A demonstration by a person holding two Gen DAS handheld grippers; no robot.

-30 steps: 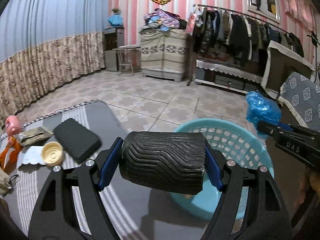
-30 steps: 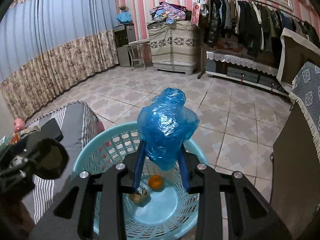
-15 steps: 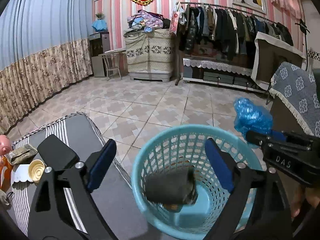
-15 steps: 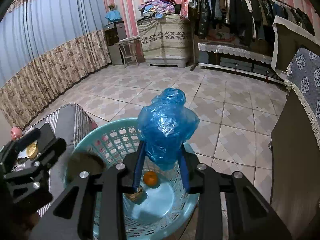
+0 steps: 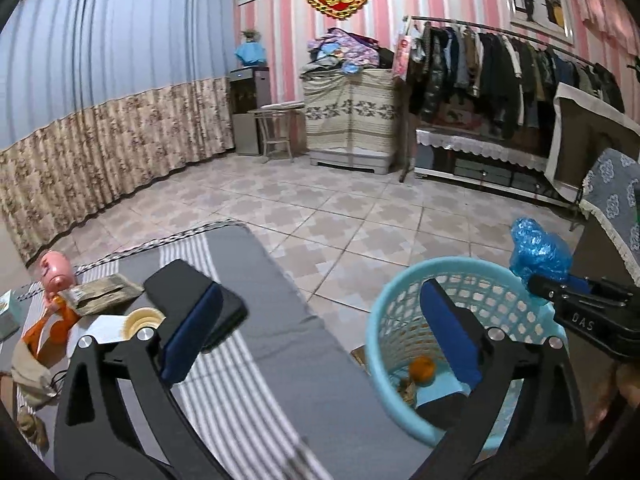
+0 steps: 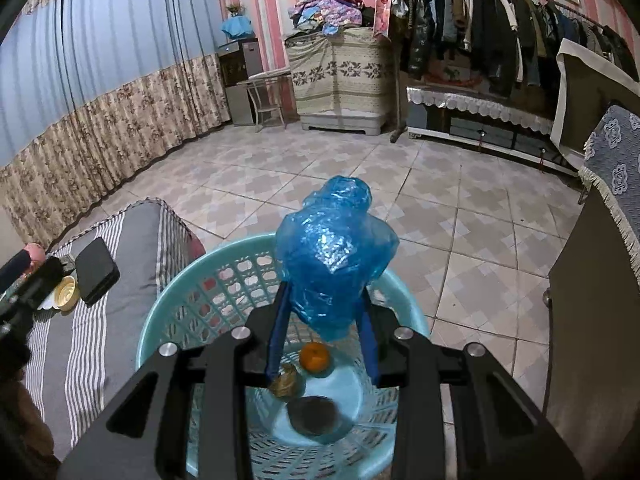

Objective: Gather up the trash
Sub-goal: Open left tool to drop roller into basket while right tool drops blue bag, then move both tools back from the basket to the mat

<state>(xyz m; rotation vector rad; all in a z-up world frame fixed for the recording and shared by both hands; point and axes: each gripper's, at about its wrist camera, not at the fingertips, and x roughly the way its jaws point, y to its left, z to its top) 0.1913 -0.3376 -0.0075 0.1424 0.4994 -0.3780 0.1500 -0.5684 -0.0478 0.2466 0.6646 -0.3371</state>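
A light-blue plastic basket (image 6: 168, 312) stands on the floor beside the striped table; it also shows in the left wrist view (image 5: 380, 312). Inside lie a black ribbed roll (image 6: 314, 416), an orange (image 6: 315, 356) and a brown scrap (image 6: 285, 384). My right gripper (image 6: 324, 332) is shut on a crumpled blue plastic bag (image 6: 334, 252) and holds it above the basket; the bag also shows in the left wrist view (image 5: 538, 252). My left gripper (image 5: 320, 336) is open and empty, between the table edge and the basket.
On the grey striped table (image 5: 256, 360) lie a black phone (image 5: 192, 300), a cream lid (image 5: 142, 320), a brown packet (image 5: 104, 294) and a pink toy (image 5: 54, 272). A dark cabinet (image 6: 592, 320) with a blue cloth stands right of the basket. Tiled floor (image 6: 440, 192) lies beyond.
My left gripper opened and dropped the black ribbed roll into the basket, then drew back left toward the table. My right gripper kept hold of the blue bag over the basket.
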